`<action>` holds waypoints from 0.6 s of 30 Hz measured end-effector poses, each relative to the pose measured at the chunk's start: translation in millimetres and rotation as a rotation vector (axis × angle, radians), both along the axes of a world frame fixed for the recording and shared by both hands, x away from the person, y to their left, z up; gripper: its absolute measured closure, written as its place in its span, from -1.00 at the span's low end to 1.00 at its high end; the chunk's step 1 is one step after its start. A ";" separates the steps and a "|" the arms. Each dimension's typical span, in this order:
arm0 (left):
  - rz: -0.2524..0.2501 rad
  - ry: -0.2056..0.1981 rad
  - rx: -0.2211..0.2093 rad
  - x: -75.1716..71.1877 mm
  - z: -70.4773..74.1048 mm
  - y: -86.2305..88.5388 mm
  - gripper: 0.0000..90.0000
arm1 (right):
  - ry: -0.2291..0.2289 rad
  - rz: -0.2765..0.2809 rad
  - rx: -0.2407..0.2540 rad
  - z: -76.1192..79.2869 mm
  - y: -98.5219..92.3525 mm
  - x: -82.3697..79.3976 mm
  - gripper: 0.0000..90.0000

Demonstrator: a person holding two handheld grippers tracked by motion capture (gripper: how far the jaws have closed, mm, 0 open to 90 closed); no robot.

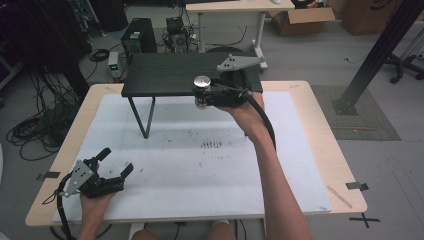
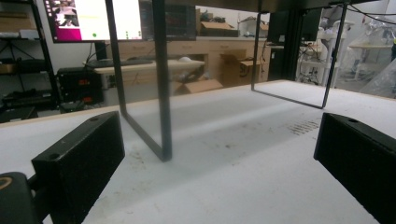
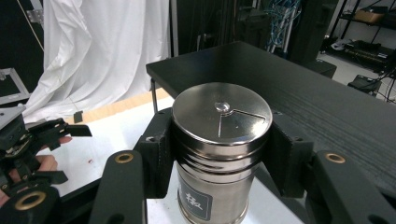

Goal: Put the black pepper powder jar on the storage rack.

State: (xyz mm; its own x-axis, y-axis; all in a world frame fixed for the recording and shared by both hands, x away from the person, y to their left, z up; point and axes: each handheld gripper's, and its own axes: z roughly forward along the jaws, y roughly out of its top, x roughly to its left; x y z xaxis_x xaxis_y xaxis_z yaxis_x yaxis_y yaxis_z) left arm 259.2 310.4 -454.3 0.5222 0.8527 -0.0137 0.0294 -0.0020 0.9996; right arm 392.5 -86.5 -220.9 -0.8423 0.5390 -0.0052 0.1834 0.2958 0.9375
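Two bare forearms, two black hand-held grippers

Neither arm wears a sleeve. The left gripper (image 1: 113, 162) is matt black, with two blocky, finely textured jaws, each showing small screw holes, a grey three-cornered plate on top dotted with holes, and a black cable looping off its rear. The right gripper (image 1: 202, 94) matches it: black linkage arms with brass-ringed pivots, rectangular pads, the same grey plate, and a thick black cable trailing back along the forearm.

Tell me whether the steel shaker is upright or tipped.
Upright: the steel shaker stands vertical, lid facing up, clamped between the jaws of the right gripper beside the black shelf.
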 end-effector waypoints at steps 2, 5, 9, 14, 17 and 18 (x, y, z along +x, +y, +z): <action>0.000 0.001 0.000 0.1 0.0 0.0 -0.95 | 0.001 0.000 0.002 1.2 0.0 1.5 0.10; -0.001 0.001 0.001 0.2 0.0 0.0 -0.95 | -0.002 0.003 0.003 5.6 0.5 5.7 0.10; -0.001 0.001 0.003 0.2 0.1 0.1 -0.95 | -0.008 0.011 0.007 12.0 1.1 12.1 0.10; -0.001 0.003 0.005 0.3 0.2 0.1 -0.95 | -0.013 0.020 0.003 17.0 3.2 20.2 0.10; 0.000 0.003 0.006 0.5 0.2 0.1 -0.95 | -0.011 0.022 0.003 16.9 5.0 25.1 0.10; 0.000 0.003 0.006 0.5 0.2 0.1 -0.95 | -0.014 0.024 -0.005 16.6 6.0 26.7 0.10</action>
